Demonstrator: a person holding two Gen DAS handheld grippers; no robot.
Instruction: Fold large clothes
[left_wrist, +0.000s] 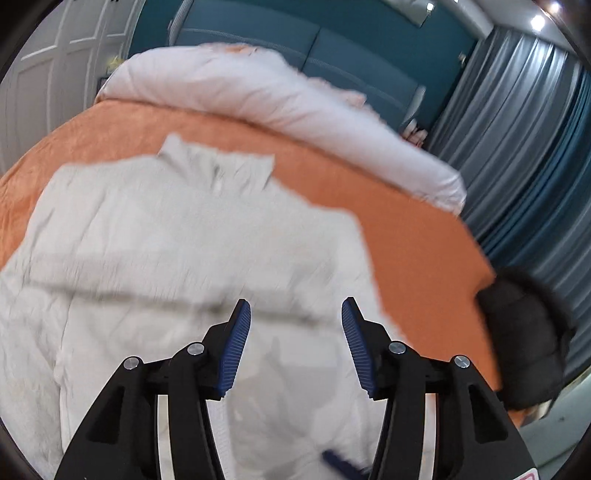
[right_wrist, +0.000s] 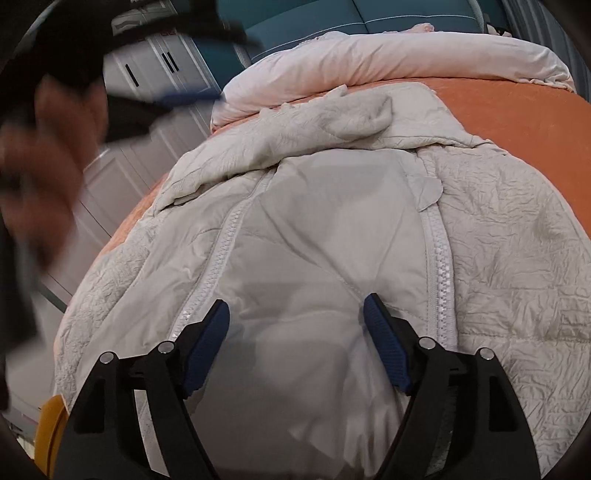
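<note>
Orange bed sheet (right_wrist: 517, 110) is carrying a pale puffer jacket (right_wrist: 314, 221), lying unzipped w/ lining up, collar toward the pink duvet (right_wrist: 388, 55) at the far edge. Right gripper (right_wrist: 296, 312) is hovering spread over the lining; left gripper (left_wrist: 296, 314), also spread, nothing pinched. Bare sheet is showing along the right edge.

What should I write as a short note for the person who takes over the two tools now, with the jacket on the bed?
Left tool: open, nothing between its pads, over the jacket.
Right tool: open, empty, above the lining between the two zipper halves.
The pale padded jacket lies unzipped and spread on the orange bed cover, collar toward the rolled pink duvet. One sleeve is thrown across its upper part.
A dark garment sits at the bed's edge.
Done: jacket laid out, one sleeve in.
Left: the other sleeve, then folding the body.
</note>
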